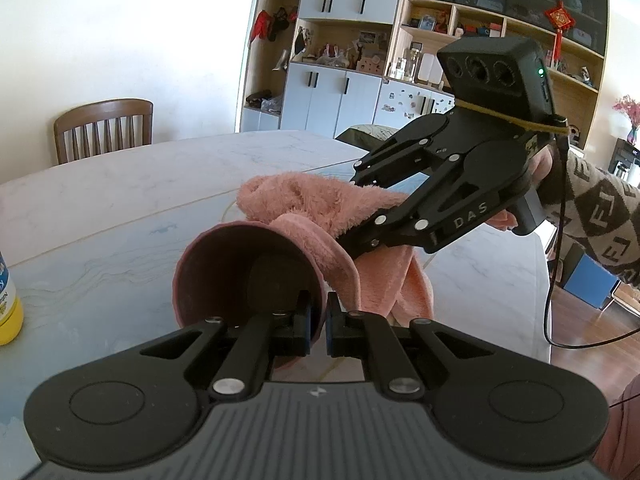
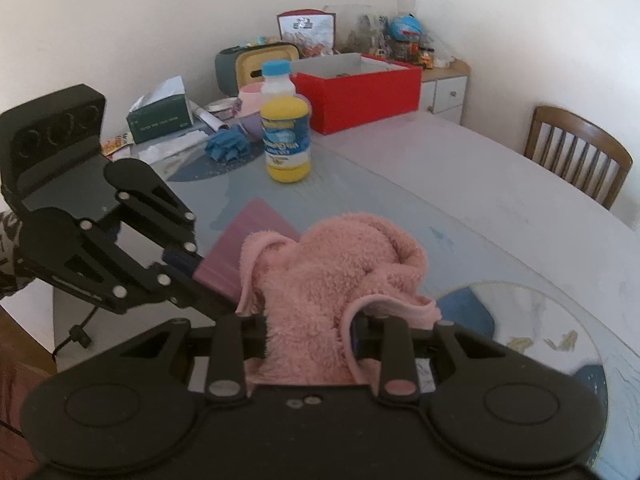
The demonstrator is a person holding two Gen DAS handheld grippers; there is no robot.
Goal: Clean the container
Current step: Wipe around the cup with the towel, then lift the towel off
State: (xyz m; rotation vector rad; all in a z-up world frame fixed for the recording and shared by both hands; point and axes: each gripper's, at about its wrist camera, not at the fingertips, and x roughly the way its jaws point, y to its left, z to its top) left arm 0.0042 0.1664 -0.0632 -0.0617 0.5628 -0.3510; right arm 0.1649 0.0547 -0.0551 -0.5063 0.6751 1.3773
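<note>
Container point(image 1: 224, 276), mauve cup, tilted, pink cloth point(image 1: 320, 208) over rim

Cup mouth: the pink cup point(image 1: 224, 276) opens toward the left wrist camera; its inside is bare.
Cup rim, right side: blocked by the pink towel point(image 1: 320, 216) draped over it and the right gripper point(image 1: 352, 248) behind.
Table point(image 2: 460, 184) toward the chair point(image 2: 576, 152): bare.
Table's far end: crowded with the yellow bottle point(image 2: 286, 136), red box point(image 2: 360, 88) and blue gloves point(image 2: 228, 144).
</note>
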